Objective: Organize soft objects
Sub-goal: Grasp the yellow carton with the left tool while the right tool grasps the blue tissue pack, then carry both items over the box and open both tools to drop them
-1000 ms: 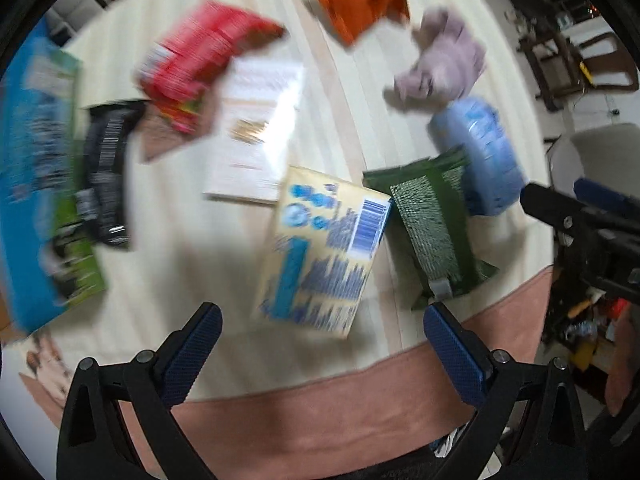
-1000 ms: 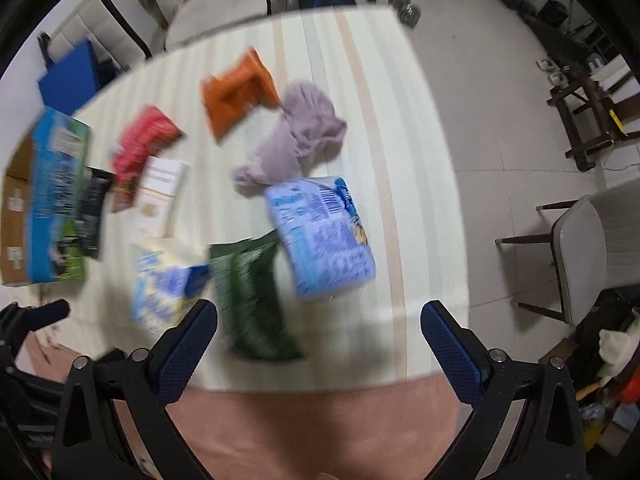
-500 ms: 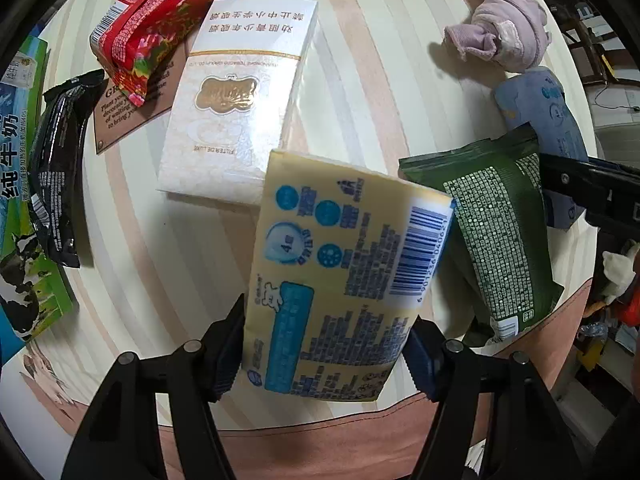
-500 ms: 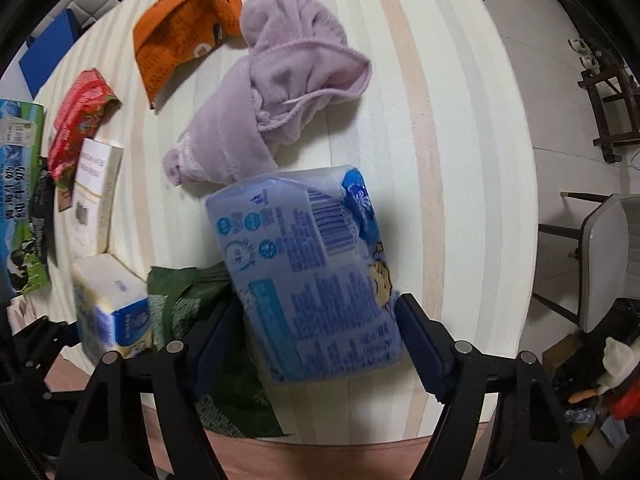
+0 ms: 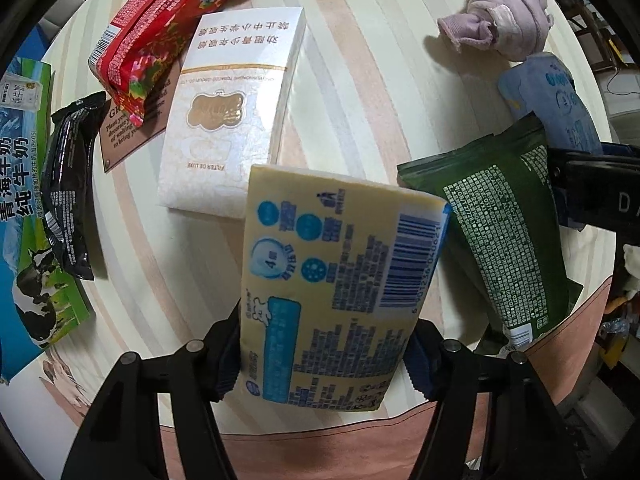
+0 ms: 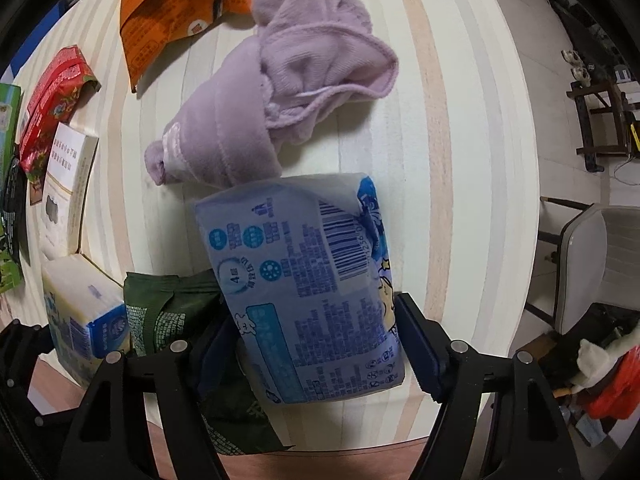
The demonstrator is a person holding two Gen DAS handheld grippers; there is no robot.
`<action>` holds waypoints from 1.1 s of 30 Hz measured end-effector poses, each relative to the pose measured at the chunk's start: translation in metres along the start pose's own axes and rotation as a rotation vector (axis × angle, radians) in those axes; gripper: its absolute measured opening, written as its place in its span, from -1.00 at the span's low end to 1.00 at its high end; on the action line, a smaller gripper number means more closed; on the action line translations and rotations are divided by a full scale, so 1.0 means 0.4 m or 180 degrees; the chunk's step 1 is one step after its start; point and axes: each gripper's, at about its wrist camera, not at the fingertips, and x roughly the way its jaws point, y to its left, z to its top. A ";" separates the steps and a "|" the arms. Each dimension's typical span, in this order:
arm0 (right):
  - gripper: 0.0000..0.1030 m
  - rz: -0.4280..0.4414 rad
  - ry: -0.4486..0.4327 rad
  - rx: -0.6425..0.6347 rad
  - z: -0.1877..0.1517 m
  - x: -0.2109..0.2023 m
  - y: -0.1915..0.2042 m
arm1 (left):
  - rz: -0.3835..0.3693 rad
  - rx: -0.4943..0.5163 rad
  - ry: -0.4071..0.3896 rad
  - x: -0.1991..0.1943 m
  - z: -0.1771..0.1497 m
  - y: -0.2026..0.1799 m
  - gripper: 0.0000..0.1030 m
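My left gripper (image 5: 324,356) clamps the yellow tissue pack (image 5: 332,288), long axis pointing away from me over the striped table (image 5: 360,80). My right gripper (image 6: 320,344) squeezes the glossy, pillowy blue tissue pack (image 6: 304,284), also lengthwise.

colours on the striped table, both cams

left claw (image 5: 324,360) has black arms and ribbed blue pads, and between them a pale yellow tissue pack (image 5: 336,284) with blue print and a blue barcode. right of it a dark green pouch (image 5: 500,232) covered in tiny white text; ahead a white pack (image 5: 232,112) with a gold emblem, then a red floral bag (image 5: 160,32). far left a glossy black wrapper (image 5: 68,192) and a blue-green milk carton (image 5: 24,208) with a black-and-white cow. between the right claw (image 6: 320,344) pads a light blue tissue pack (image 6: 308,280), lilac towel (image 6: 280,92) and orange pouch (image 6: 176,8) ahead. tablecloth (image 6: 440,120) is cream with beige and grey stripes.
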 end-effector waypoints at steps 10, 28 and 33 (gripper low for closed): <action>-0.11 0.0209 -0.0023 0.0169 -0.025 -0.067 -0.079 | -0.0022 -0.0047 -0.0182 -0.082 -0.013 0.044 0.18; -0.13 0.0997 -0.0652 -0.0169 -0.245 -0.441 0.093 | -0.0328 -0.0678 -0.1181 -0.484 -0.262 0.233 0.18; -0.14 0.1257 -0.0845 -0.0478 -0.257 -0.568 0.252 | -0.0368 -0.0971 -0.1355 -0.565 -0.307 0.407 0.18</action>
